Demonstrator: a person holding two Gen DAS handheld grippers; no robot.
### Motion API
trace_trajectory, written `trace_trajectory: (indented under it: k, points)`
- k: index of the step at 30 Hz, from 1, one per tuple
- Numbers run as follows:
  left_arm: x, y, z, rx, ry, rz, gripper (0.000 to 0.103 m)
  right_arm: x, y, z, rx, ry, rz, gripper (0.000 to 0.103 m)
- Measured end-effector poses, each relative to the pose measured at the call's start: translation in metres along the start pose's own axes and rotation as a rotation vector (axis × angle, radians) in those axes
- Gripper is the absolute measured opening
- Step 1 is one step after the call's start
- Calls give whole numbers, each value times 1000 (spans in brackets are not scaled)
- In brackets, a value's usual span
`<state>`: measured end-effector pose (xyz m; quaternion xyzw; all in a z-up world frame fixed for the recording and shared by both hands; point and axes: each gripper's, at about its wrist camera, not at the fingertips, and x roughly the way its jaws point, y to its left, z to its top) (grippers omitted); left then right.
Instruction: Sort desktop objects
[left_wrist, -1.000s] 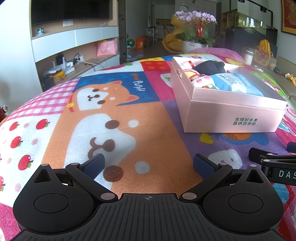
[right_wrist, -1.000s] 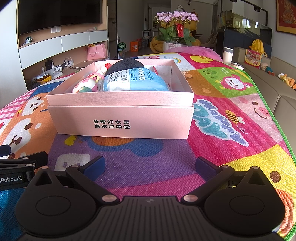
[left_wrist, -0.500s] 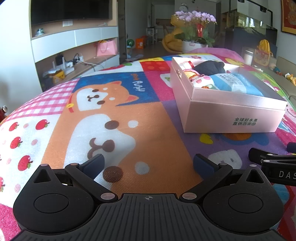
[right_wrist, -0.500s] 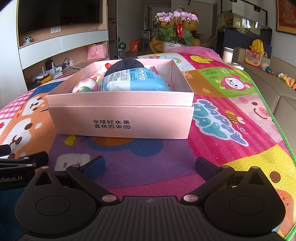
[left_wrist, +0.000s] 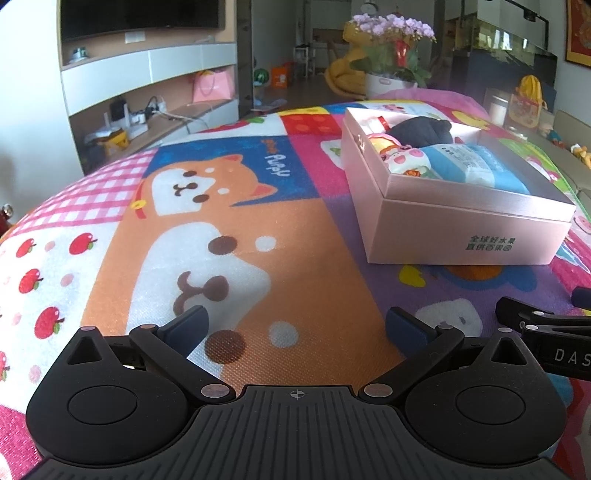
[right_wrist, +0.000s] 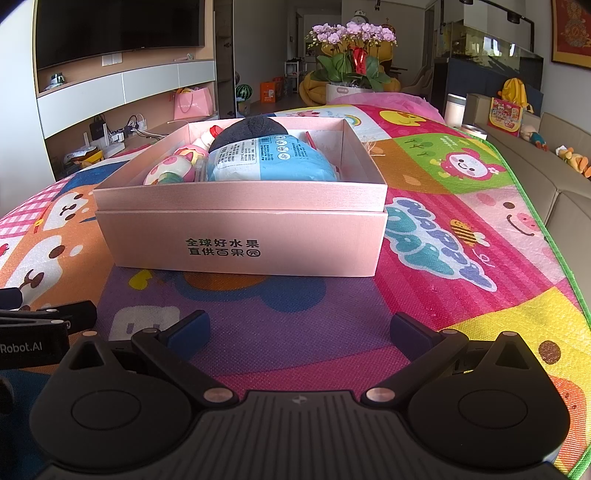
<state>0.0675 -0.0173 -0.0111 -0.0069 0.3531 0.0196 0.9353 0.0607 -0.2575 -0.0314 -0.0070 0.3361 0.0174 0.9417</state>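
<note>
both tongs sit low over the cartoon mat on the worktop (left_wrist: 258, 229), side by side. left tongs (left_wrist: 295, 325) spread wide, nothing between them. right tongs (right_wrist: 299, 328) spread wide too, empty. straight ahead of the right tongs stands the pink box (right_wrist: 240, 236), with a blue packet (right_wrist: 273, 158), pig toy (right_wrist: 170, 170) and dark cloth (right_wrist: 255, 127) inside.

The pink box (right_wrist: 240, 236) carries dark green print on its near wall in two lines, 全球好水果 over 直供百果园; the play mat (left_wrist: 280, 206) reads "Puppy" in orange on the blue patch beside the dog; the right gripper's body (left_wrist: 565, 354) shows "DAS", cut off; the left gripper's body (right_wrist: 26, 347) shows "Robot.AI".
</note>
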Motion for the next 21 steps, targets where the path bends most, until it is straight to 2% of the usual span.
trace_trajectory:
  k: [21]
  points:
    - [-1,0,-1,-2,-11,2,103,0,0,0,0,0,0,103]
